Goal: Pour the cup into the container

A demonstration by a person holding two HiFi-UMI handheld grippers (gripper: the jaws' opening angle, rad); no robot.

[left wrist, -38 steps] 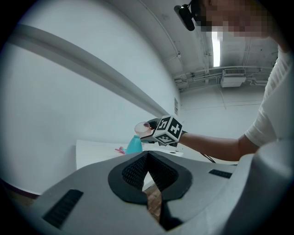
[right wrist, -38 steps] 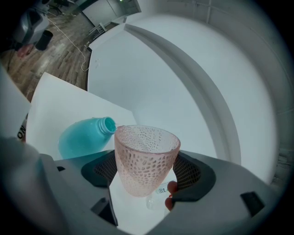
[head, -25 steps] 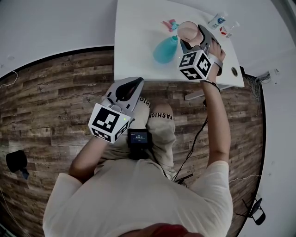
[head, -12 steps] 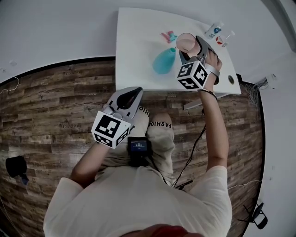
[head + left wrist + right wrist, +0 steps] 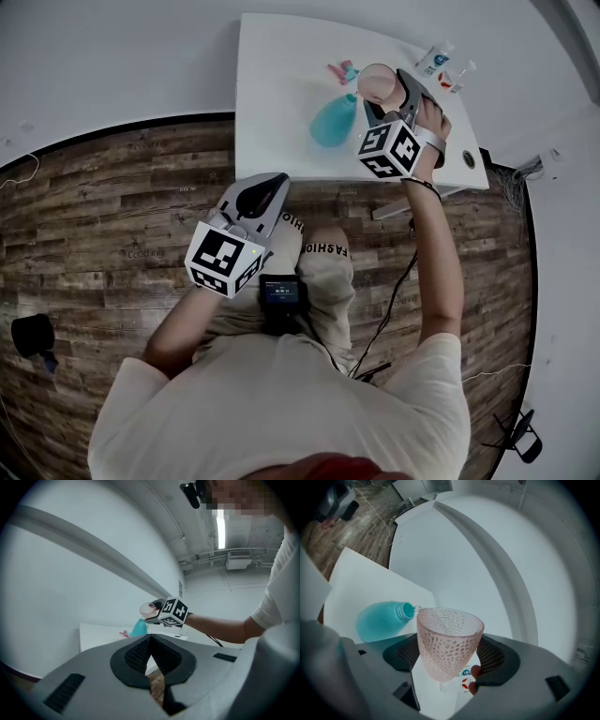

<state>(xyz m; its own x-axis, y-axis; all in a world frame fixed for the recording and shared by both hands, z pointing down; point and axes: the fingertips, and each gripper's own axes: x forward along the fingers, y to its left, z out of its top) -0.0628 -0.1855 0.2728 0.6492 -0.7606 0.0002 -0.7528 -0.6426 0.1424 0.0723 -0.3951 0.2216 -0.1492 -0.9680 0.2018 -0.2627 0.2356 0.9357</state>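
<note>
**Cup tipped at the container's mouth, left gripper idle**

Your right gripper has its fingers clamped on the pink, dimpled cup, gripping it low on the bowl, one from each side. You hold the cup above the bench, toward its far edge. It is tilted so that its rim sits just beside the open mouth of the teal container. A thin glint shows between rim and mouth. It may be liquid, but the right gripper view is too unclear there to be sure.

The container stands upright about mid-bench, to the left of your right gripper as the head view shows it.

Two small bottles stand near the bench's far right corner, well apart from the container. A small pink and teal item lies just beyond the container, toward the far edge.

Your left gripper is off the bench, past its near edge and over your lap, above the wooden floor. Its fingers are pressed together with nothing between them. They point toward the bench and the tilted cup.
</note>
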